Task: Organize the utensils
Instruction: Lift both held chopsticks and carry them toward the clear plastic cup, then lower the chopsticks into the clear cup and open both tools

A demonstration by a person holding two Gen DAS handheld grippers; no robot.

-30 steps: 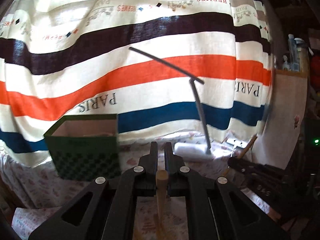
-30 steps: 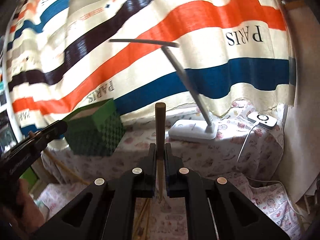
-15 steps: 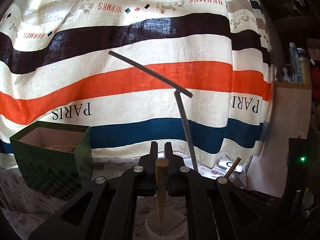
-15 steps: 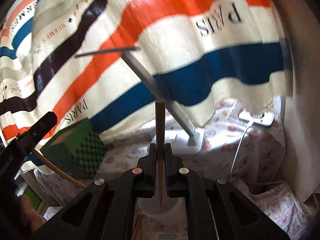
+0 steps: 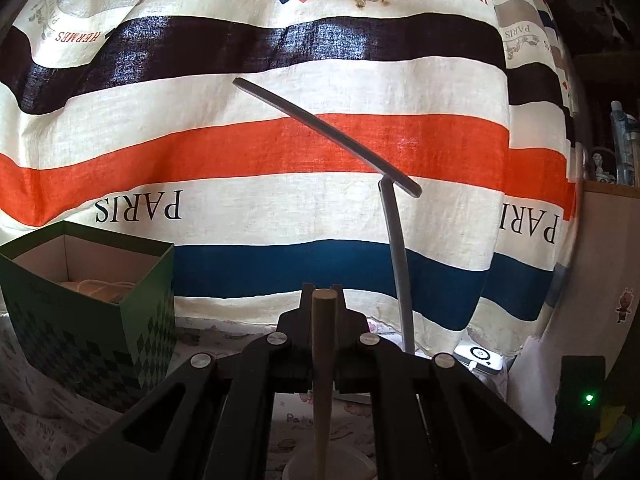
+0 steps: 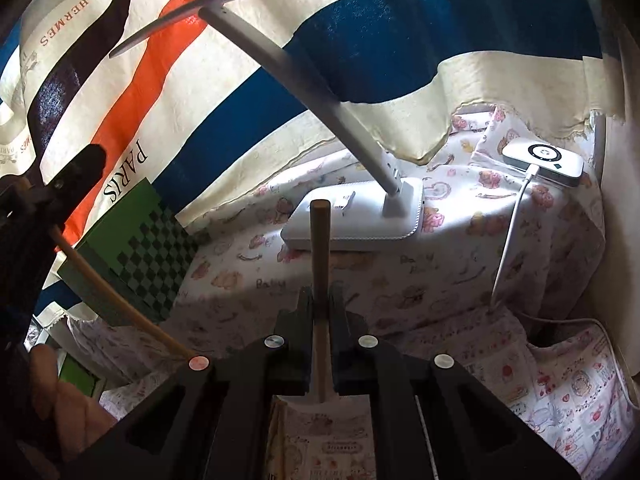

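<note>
Striped cream, orange and navy curtain (image 5: 280,152) hanging behind a cartoon-print cloth-covered table (image 6: 420,280). Green checkered open-top box (image 5: 92,320) sitting at left. Left gripper (image 5: 323,304) clamping a round wooden utensil handle (image 5: 322,380) — white cup (image 5: 352,466) below. Right gripper (image 6: 320,304) clamping a second wooden handle (image 6: 319,248) — white desk lamp (image 6: 356,216) standing beyond.

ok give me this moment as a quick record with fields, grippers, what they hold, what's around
left gripper: shut on a wooden stick, upright
right gripper: shut on a second wooden stick, upright
below left stick: white cup, partly hidden
box: green, open top, left of the grippers
lamp: white base on the cloth-covered table, arm tilted
charger: white, cable plugged in, far right
backdrop: striped curtain
</note>
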